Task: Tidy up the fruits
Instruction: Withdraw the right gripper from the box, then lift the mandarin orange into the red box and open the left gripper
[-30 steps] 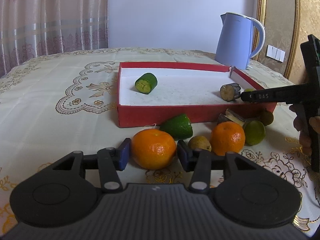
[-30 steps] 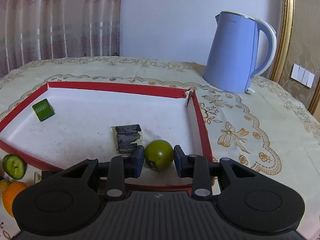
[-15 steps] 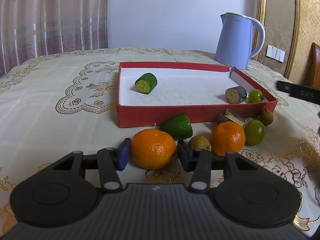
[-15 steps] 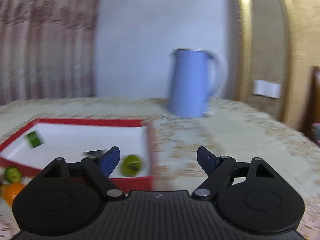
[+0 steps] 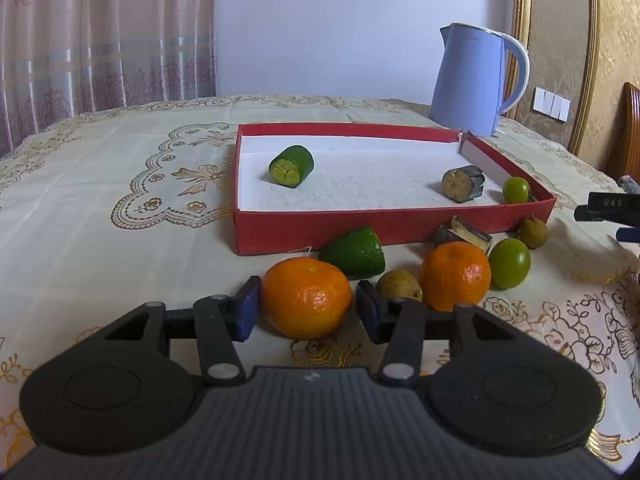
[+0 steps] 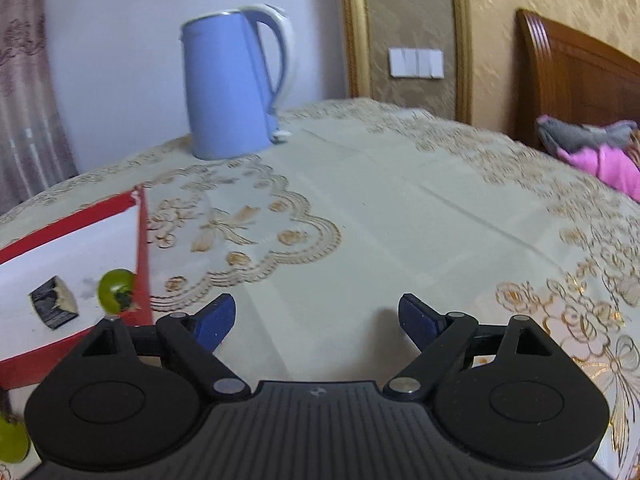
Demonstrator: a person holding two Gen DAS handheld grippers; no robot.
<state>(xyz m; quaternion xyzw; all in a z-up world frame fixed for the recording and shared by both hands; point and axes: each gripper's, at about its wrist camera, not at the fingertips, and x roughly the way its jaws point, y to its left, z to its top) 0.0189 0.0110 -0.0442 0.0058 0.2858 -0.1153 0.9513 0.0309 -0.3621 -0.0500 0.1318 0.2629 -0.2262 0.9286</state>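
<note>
Left wrist view: my left gripper sits low over the near edge of the tabletop, jaws parted, with the near orange resting on the cloth directly between the blue pads; the left pad looks to be touching the skin or just beside it, the right pad shows a sliver of gap, so I count this as bracketed, not yet gripped. The fruit is round, no long axis to line up. Dead ahead, past the orange, lies the red box, its near wall facing me; inside it a green piece toward the far left corner, a dark piece and a small green fruit at the near right corner. Loose in front of that wall: green wedge, second orange, brown fruit, larger green fruit. Right wrist view: my right gripper is spread wide and empty, over bare cloth beyond the box's right wall, aimed at the kettle. Judgement: the left gripper is far nearer the orange; closing, lifting and carrying straight forward over the near wall is what the coming move turns on.
</note>
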